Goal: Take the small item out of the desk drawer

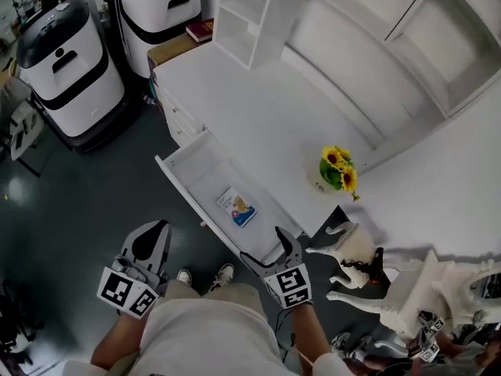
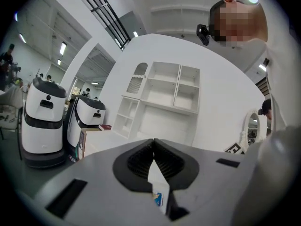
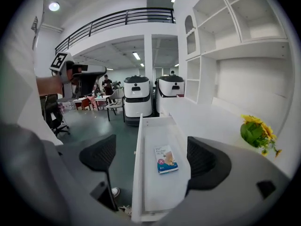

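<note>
White drawer (image 1: 205,172) stands pulled out from the worktop (image 1: 250,108); small blue-and-white packet (image 1: 236,207) lies flat inside, approx mid-length. R gripper (image 1: 266,249) hangs at drawer's near end, jaws spread wide, nothing gripped, packet just ahead. L gripper (image 1: 156,229) is off to the side, pinching a thin white card (image 2: 159,182).
</note>
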The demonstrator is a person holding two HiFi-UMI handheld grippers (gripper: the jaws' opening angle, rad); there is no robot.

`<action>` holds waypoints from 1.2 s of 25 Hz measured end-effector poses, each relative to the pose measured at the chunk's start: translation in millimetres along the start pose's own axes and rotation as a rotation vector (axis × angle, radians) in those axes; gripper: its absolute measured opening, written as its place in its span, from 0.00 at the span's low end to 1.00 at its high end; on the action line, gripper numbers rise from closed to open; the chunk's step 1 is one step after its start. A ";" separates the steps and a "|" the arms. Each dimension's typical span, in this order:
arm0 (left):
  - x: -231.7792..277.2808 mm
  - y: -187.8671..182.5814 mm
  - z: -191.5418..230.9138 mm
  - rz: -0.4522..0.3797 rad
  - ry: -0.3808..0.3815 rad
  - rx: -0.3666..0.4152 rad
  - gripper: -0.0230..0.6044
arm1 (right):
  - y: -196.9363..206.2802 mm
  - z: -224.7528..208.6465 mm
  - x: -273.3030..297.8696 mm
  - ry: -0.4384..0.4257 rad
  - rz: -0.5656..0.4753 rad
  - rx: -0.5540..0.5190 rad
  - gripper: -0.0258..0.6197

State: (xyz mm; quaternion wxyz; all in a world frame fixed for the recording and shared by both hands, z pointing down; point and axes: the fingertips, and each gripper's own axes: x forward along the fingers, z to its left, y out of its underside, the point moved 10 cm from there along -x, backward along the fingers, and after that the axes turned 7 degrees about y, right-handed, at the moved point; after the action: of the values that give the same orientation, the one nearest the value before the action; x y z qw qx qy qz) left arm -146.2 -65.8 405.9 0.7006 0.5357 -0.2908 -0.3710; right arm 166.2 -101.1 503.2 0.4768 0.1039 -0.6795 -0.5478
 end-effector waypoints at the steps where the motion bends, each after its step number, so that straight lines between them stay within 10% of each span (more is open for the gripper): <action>1: -1.3 2.1 0.1 0.007 -0.019 -0.003 0.06 | 3.8 -3.5 5.7 -0.015 0.013 -0.003 0.76; 30: -9.3 46.5 13.0 0.087 -0.294 -0.058 0.06 | 98.3 -44.8 254.3 -0.089 0.399 -0.066 0.85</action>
State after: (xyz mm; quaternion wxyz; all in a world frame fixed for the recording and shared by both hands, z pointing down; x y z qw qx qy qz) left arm -152.2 -58.0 454.1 0.6811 0.4421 -0.4025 -0.4228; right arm 104.7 -261.5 719.6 0.5487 -0.0727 -0.6887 -0.4683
